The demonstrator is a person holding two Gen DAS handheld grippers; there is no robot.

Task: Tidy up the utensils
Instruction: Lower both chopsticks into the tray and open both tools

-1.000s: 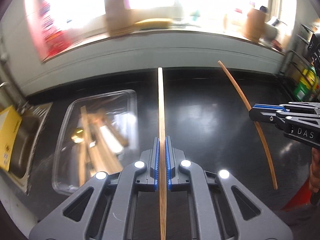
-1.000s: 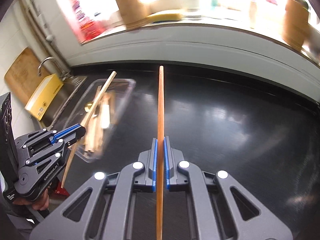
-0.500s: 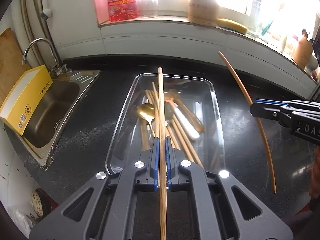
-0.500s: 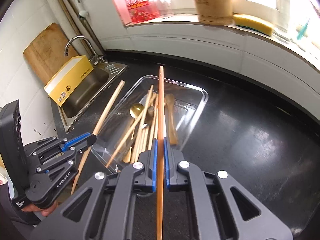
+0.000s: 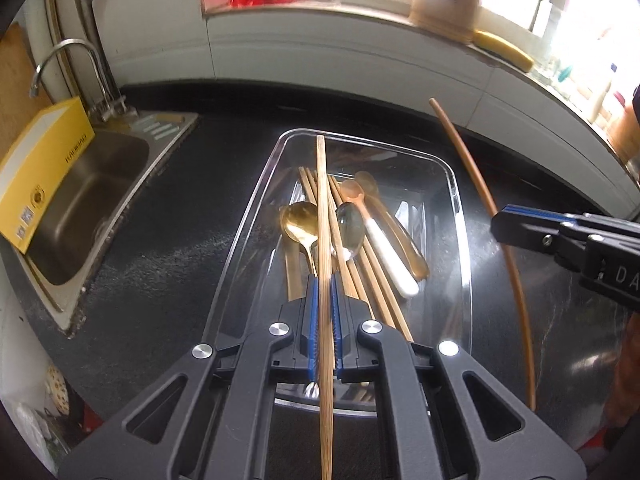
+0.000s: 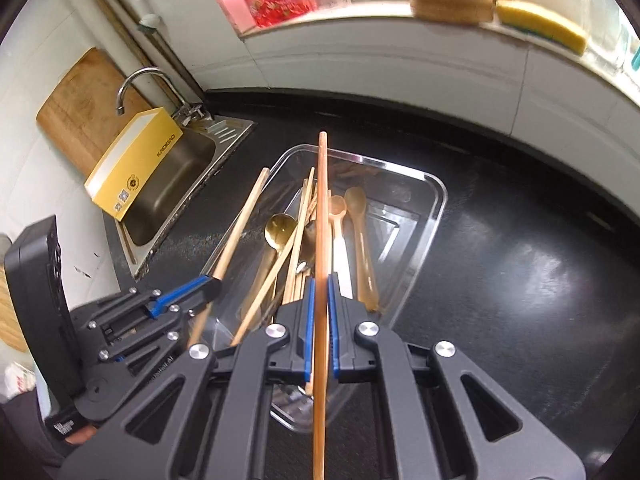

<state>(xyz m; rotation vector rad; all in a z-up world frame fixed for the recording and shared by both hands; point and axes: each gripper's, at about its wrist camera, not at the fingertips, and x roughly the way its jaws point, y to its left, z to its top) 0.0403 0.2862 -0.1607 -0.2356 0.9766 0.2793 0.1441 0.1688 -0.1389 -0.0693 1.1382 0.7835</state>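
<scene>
Steel sink [image 5: 86, 204] with yellow cardboard box [image 5: 38, 168] at left. Left hand-held gripper [image 5: 325, 280] clamped on pale bamboo chopstick [image 5: 323, 216] above clear plastic tray [image 5: 460, 216] of spoons and chopsticks on black table [image 5: 168, 240]. Right hand-held gripper [image 6: 319, 280] clamped on reddish-brown wooden chopstick [image 6: 322, 200], over tray's near end.

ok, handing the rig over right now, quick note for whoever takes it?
Left tongs: shut on a light chopstick.
Right tongs: shut on a darker chopstick.
Both are over the clear tray on the black counter.
Done: gold spoon, white-handled spoon, wooden spoons and other chopsticks lie in the tray.
Left: place both held chopsticks in.
</scene>
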